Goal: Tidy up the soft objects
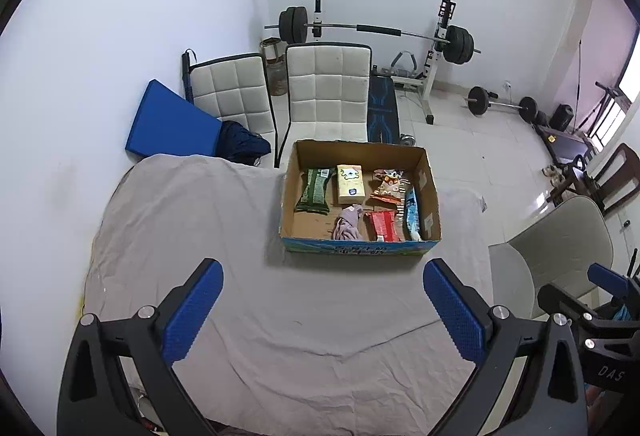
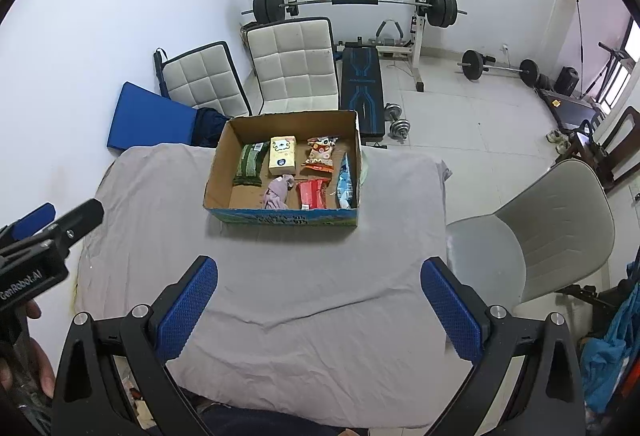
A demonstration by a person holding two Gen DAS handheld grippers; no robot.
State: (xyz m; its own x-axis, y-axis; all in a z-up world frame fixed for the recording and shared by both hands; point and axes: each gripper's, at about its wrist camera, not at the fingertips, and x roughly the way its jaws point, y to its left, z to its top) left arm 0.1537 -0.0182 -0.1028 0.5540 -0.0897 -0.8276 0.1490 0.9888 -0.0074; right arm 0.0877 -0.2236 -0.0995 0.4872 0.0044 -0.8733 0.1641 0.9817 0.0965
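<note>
An open cardboard box point(image 1: 430, 192) point(image 2: 218, 172) stands at the far side of a table covered with a grey cloth point(image 1: 200, 236) point(image 2: 300, 276). Inside lie a green packet point(image 1: 315, 190) point(image 2: 250, 164), a yellow tissue pack point(image 1: 350, 184) point(image 2: 283, 155), an orange snack bag point(image 1: 387, 186) point(image 2: 321, 153), a red packet point(image 1: 384, 226) point(image 2: 313, 194), a light blue packet point(image 1: 412, 214) point(image 2: 346, 184) and a crumpled pink cloth point(image 1: 349, 224) point(image 2: 277, 192). My left gripper point(image 1: 322, 312) and right gripper point(image 2: 320, 310) are open and empty, held above the near cloth.
Two white padded chairs point(image 1: 328, 88) point(image 2: 296, 64) and a blue mat point(image 1: 168, 120) stand behind the table. A grey chair point(image 2: 532, 236) is at the right. A barbell rack point(image 2: 356, 2), bench and dumbbells point(image 2: 398, 126) fill the back floor.
</note>
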